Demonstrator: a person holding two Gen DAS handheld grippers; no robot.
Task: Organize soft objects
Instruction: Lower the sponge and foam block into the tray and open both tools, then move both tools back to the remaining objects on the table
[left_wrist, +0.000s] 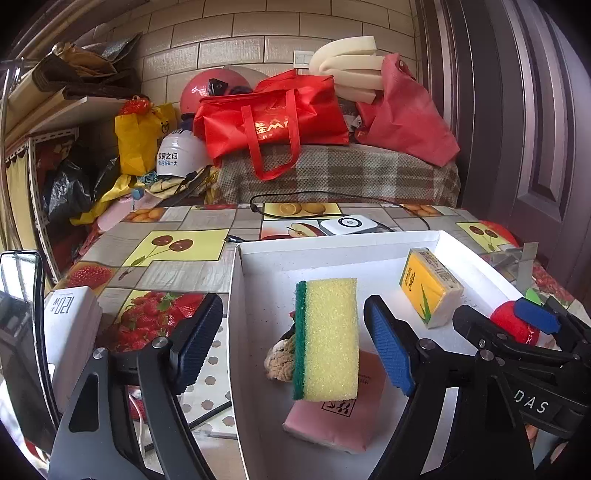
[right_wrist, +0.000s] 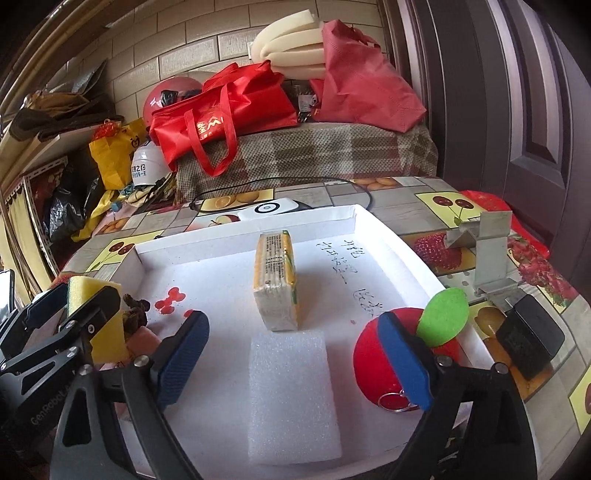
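Yellow foam with a green scrub edge: the sponge (left_wrist: 327, 339) stands on end in the white box (left_wrist: 258, 254), propped on a pink tissue pack (left_wrist: 334, 421), between the left gripper (left_wrist: 291, 347) pads with neither touching. Looks featherlight and squishy, likely to topple, so I'd pinch its broad faces mid-height. The white foam pad (right_wrist: 293, 397) lies flat between the spread jaws of the right gripper (right_wrist: 295, 363), free too. A red plush apple (right_wrist: 391, 354) sits just beside it.
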